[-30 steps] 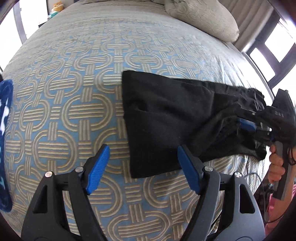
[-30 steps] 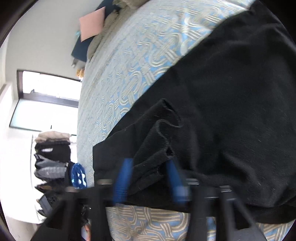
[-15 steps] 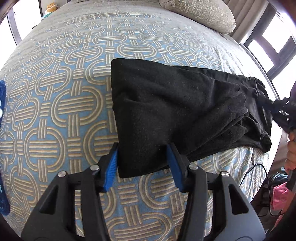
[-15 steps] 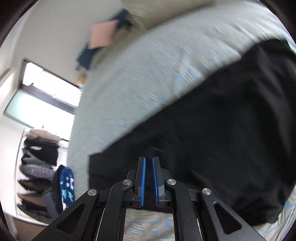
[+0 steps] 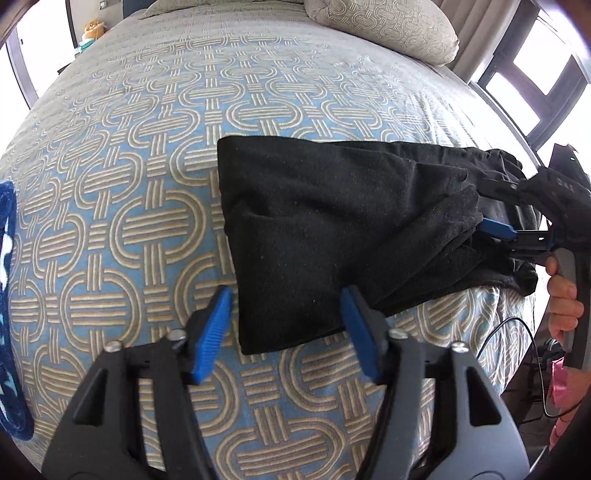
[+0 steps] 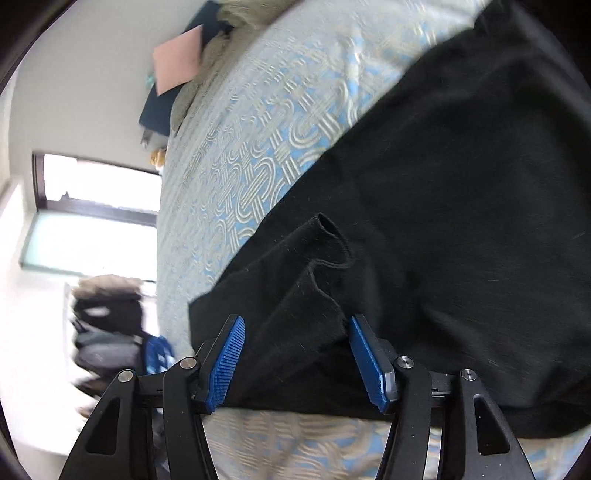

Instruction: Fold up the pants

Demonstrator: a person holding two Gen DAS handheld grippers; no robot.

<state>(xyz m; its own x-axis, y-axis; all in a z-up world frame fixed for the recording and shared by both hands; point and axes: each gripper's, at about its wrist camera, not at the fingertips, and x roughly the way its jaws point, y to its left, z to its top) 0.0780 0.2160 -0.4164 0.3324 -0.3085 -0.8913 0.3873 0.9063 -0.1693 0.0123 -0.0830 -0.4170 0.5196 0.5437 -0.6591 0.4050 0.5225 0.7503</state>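
Black pants (image 5: 332,229) lie folded across the blue and tan patterned bedspread (image 5: 129,229). My left gripper (image 5: 286,332) points down at their near corner. Its jaws are opening, the corner lies between the blue pads (image 5: 212,332), and a gap shows beside the left pad. At the pants' right end my right gripper (image 5: 491,206) is held in a person's hand (image 5: 561,295). In the right wrist view the right gripper (image 6: 297,362) is opening too. A bunched fold of the pants (image 6: 314,295) with a stitched hem sits between its pads.
A patterned pillow (image 5: 388,29) lies at the head of the bed. A dark blue spotted cloth (image 5: 7,295) lies at the left edge. A thin cable (image 5: 517,332) hangs off the bed's right side. A blurred stack of folded clothes (image 6: 107,314) stands beyond the bed.
The right jaws, shut and empty half a second ago, now stand apart around the hem fold. The left jaws narrowed around the near corner of the pants, then widened again.
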